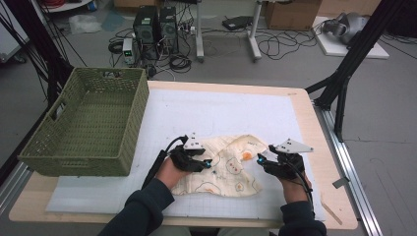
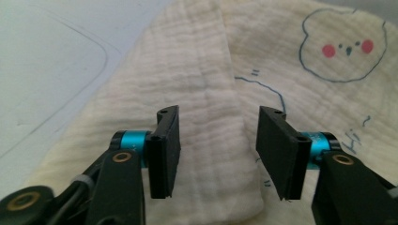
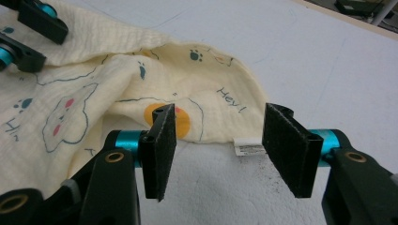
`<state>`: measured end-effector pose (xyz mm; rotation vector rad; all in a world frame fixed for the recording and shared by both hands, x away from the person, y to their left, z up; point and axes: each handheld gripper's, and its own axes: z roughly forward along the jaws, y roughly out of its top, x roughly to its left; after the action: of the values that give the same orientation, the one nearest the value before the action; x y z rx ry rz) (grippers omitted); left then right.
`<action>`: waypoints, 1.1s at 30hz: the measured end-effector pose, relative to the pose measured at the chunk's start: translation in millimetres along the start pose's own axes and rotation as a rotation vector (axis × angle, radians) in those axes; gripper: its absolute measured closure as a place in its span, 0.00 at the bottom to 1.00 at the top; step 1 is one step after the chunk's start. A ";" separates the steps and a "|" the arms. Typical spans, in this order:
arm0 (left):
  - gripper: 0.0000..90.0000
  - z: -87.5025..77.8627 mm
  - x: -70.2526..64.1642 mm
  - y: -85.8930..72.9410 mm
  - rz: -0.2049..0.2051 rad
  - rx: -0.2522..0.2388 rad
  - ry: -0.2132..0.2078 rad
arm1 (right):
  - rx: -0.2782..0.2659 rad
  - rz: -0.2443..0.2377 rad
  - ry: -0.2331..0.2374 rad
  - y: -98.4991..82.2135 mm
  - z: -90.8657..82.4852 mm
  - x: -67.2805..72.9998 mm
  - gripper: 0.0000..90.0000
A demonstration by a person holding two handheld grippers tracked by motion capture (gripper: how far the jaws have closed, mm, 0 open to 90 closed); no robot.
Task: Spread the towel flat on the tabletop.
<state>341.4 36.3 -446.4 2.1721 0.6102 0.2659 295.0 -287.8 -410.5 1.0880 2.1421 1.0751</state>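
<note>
- Handling this cloth (image 1: 223, 167) near the bench's front edge, I judge it light, limp, wrinkle-prone.
- Left gripper (image 2: 218, 140) and right gripper (image 3: 218, 150) both spread, pinching nothing; I'd grab hem corners.

the cloth (image 3: 141, 84) reads "hey!" and "hi"

Green basket (image 1: 88, 125) walling the table's left side; white mat (image 1: 275, 118) bare beyond the cloth (image 1: 223, 169)
</note>
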 end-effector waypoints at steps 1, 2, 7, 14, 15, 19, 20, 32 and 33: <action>0.65 1.3 -1.8 0.0 0.021 0.004 0.004 | -0.003 0.003 0.002 0.2 -0.1 0.1 0.50; 0.68 0.9 -2.3 0.6 0.037 0.007 0.010 | -0.006 0.006 0.005 0.4 -0.2 0.0 0.50; 0.91 -3.9 2.1 1.1 0.011 -0.020 0.001 | -0.013 0.012 0.011 1.3 -0.8 -0.4 0.51; 0.96 -19.2 16.6 4.0 -0.056 -0.121 0.006 | -0.020 0.021 0.019 1.8 -0.8 -1.8 0.53; 0.96 -21.0 18.5 4.1 -0.066 -0.133 0.015 | -0.022 0.018 0.020 2.2 -1.1 -1.7 0.53; 0.96 -29.8 32.4 2.3 -0.133 -0.187 0.078 | -0.026 0.019 0.022 2.9 -1.1 -0.5 0.52; 0.96 -31.3 36.2 1.3 -0.154 -0.197 0.095 | -0.024 0.016 0.022 2.8 -0.6 -0.3 0.52; 0.96 -43.7 75.8 10.0 -0.259 -0.244 0.314 | 0.011 0.000 0.031 1.8 8.2 5.8 0.52; 0.96 -44.1 79.9 12.0 -0.263 -0.237 0.327 | 0.011 0.002 0.031 1.7 8.3 5.8 0.52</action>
<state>396.8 100.8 -411.3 1.8107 0.9862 0.5283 298.4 -278.8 -414.3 1.0859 2.1740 1.0890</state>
